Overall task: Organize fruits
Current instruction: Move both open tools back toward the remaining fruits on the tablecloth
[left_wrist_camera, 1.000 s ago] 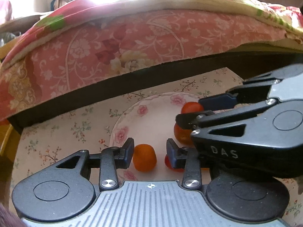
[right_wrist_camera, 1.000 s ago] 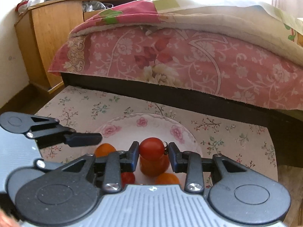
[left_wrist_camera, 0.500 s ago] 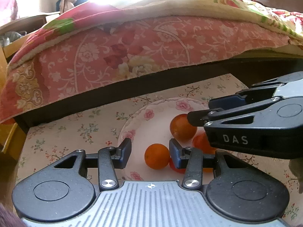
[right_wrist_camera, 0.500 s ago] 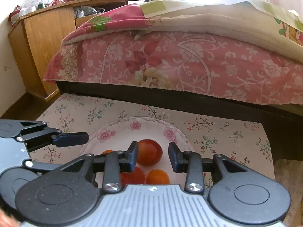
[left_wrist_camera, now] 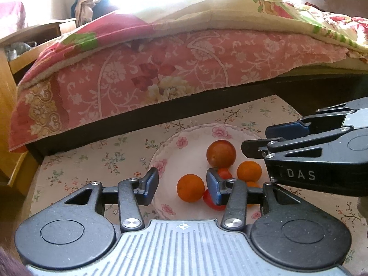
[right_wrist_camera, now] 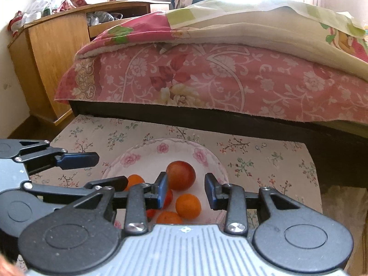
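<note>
A white plate with a pink flower rim [left_wrist_camera: 174, 138] [right_wrist_camera: 138, 158] sits on the flowered cloth and holds several fruits. A large red-orange fruit [left_wrist_camera: 220, 153] [right_wrist_camera: 181, 178] lies at the back. Around it are an orange [left_wrist_camera: 190, 188] [right_wrist_camera: 134, 180], a second orange [left_wrist_camera: 249, 171] [right_wrist_camera: 188, 205] and small red tomatoes [left_wrist_camera: 224, 173] [right_wrist_camera: 169, 197]. My left gripper [left_wrist_camera: 181, 184] [right_wrist_camera: 108, 170] hovers open over the plate's left side, holding nothing. My right gripper [right_wrist_camera: 186, 189] [left_wrist_camera: 257, 140] hangs open above the plate's right side, also holding nothing.
The table with the flowered cloth [left_wrist_camera: 92, 161] stands against a dark bed frame [right_wrist_camera: 230, 119]. A pink floral bedcover [left_wrist_camera: 161, 69] hangs over it. A wooden cabinet [right_wrist_camera: 53, 46] stands at the far left. The table's right edge [right_wrist_camera: 315, 172] drops to the floor.
The red fruit that sat between my right fingers now lies on the plate ahead of them. Both grippers have drawn back and upward from the plate, staying open.
</note>
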A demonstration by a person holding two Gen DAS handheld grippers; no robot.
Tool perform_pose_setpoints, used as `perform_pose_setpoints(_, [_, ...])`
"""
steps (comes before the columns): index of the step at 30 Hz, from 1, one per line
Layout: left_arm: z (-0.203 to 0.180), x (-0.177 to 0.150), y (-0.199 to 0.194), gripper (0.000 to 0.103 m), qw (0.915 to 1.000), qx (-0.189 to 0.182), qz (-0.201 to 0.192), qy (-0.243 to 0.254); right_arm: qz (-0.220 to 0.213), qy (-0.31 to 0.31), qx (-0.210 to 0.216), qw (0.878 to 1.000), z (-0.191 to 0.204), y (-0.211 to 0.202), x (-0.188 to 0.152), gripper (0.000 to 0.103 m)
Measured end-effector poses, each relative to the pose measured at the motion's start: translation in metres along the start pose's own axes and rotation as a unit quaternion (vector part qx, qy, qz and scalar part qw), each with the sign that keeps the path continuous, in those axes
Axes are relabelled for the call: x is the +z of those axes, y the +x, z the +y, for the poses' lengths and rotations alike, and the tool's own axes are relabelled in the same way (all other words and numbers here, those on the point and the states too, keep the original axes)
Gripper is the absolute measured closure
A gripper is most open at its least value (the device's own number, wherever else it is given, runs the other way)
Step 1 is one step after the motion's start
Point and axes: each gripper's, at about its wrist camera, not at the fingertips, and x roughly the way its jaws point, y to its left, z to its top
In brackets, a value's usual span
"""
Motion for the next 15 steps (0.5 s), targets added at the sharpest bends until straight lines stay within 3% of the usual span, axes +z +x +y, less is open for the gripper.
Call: perform_pose_setpoints(15, [-0.016,-0.011,-0.031,0.046,0.9998,0.004,-0.006,0.019,0.004,0.004,-0.008,1.000,0.005,-0.037,-0.020,0.066])
